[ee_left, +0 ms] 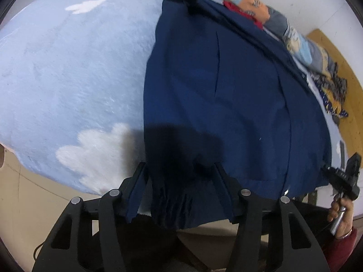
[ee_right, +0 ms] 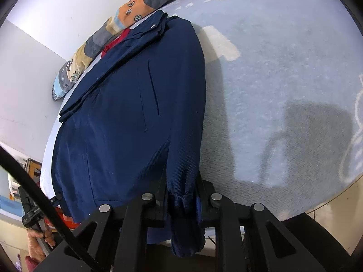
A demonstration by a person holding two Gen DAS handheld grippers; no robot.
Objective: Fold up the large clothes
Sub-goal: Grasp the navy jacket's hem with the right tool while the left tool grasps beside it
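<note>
A large navy blue jacket (ee_left: 226, 90) lies flat on a light blue bed cover (ee_left: 68, 68), collar toward the far pillows. It also shows in the right wrist view (ee_right: 127, 117). My left gripper (ee_left: 179, 170) is shut on bunched navy fabric at the jacket's near hem, which hangs down between the fingers. My right gripper (ee_right: 181, 185) is shut on the sleeve cuff (ee_right: 183, 226) at the near edge; the cuff droops below the jaws. Each gripper appears at the edge of the other's view, at the right in the left wrist view (ee_left: 344, 179) and at the left in the right wrist view (ee_right: 31, 210).
A patterned patchwork pillow (ee_right: 109, 29) and a red cloth (ee_right: 115, 40) lie by the white wall behind the jacket. A dark star-print cloth (ee_left: 333, 97) lies at the far right. White cloud shapes (ee_left: 95, 156) mark the cover. Tiled floor (ee_left: 29, 195) lies below the bed edge.
</note>
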